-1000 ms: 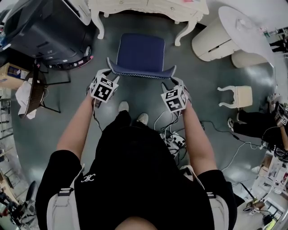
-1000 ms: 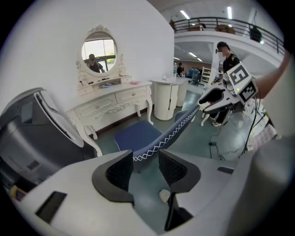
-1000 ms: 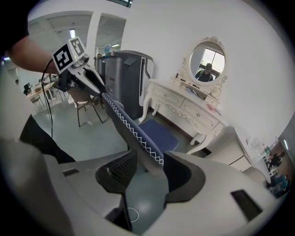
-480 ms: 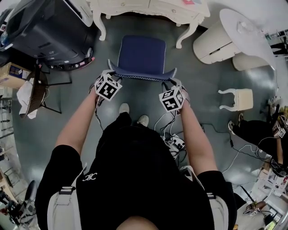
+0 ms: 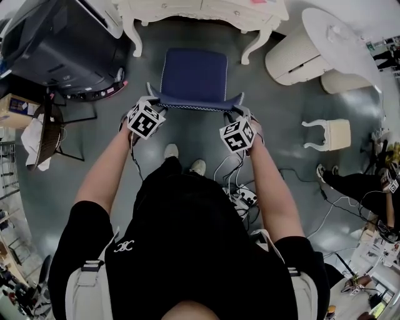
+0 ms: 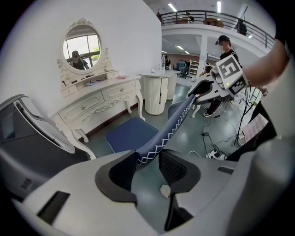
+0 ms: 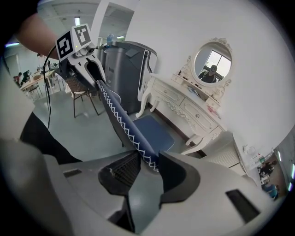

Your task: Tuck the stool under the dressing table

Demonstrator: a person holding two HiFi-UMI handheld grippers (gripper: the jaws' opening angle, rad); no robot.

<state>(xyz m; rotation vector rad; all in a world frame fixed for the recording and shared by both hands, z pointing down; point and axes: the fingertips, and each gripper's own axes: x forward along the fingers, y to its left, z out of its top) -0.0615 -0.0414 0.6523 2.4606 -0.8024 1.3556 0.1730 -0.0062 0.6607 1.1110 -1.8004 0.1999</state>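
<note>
R gripper (image 7: 146,169) jaws just been closing onto stool back (image 7: 120,120).

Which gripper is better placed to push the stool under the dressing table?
Left, marginally: the left gripper is clamped on one corner of the stool backrest; the right gripper jaws have just been closing onto the opposite corner.

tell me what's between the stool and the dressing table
Only bare grey floor: the head view shows a strip of it separating the stool from the dressing table, flanked by the table's front legs.

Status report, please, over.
Left tongs grip stool back; right tongs just closed onto it. Stool short of table, not tucked. Nothing between them.
</note>
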